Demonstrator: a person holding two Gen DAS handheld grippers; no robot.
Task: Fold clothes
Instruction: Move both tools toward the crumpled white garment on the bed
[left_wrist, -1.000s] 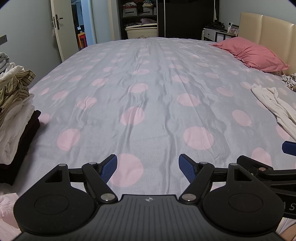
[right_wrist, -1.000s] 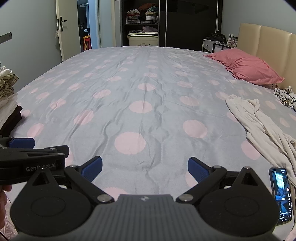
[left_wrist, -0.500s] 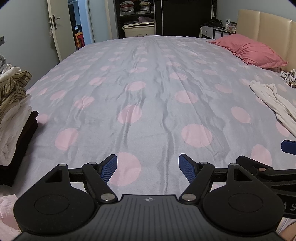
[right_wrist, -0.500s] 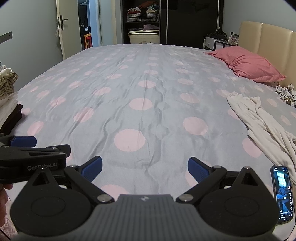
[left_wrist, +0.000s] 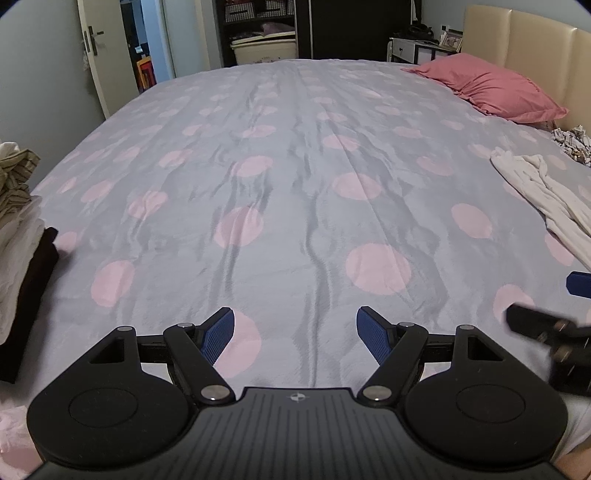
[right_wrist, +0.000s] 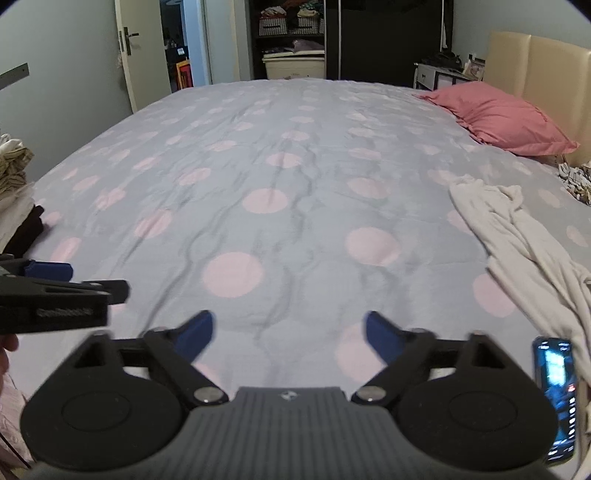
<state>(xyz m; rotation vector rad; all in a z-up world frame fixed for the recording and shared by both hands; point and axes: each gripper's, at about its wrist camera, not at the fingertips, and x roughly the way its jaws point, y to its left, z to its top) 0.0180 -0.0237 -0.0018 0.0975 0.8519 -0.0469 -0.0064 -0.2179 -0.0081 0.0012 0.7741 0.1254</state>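
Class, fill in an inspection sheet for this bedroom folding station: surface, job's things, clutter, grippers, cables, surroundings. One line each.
Surface: bed under a wrinkled grey cover with pink dots; middle bare.
Job's things: crumpled white garment unfolded on the bed's right side; stack of clothes at the left edge.
Clutter: lit phone on the near right edge; patterned cloth near the headboard; pink pillow.
Grippers: left gripper and right gripper both open, holding nothing, side by side over the near edge.
Cables: nothing seen.
Surroundings: open door, dark shelves with baskets, beige headboard.
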